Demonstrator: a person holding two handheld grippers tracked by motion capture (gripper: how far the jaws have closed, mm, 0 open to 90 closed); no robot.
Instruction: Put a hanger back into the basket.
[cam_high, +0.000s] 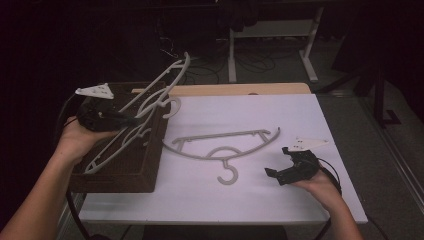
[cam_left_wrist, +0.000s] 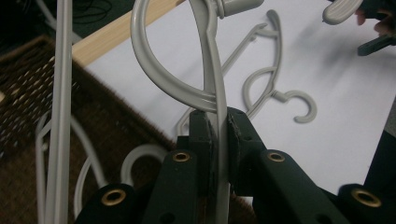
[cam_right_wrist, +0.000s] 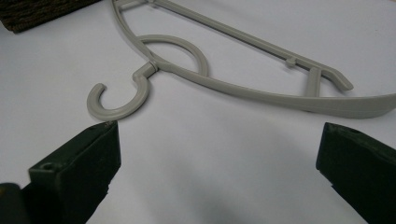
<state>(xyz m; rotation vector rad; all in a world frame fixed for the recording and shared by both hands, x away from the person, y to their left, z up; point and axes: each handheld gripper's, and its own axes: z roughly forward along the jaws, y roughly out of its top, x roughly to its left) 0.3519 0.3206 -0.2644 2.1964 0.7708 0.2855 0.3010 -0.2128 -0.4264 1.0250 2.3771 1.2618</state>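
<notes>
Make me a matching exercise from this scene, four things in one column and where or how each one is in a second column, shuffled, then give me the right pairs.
Things:
1. left gripper
2. right gripper
3. flat hanger
4. brown basket

States or places:
A. sits at the table's left edge with more hangers in it
B. jaws wide apart, nothing between them
C. lies on the white table top
D. shut on a raised hanger above the basket

Pairs: 1-D, 2-B, 3-C, 4-A
</notes>
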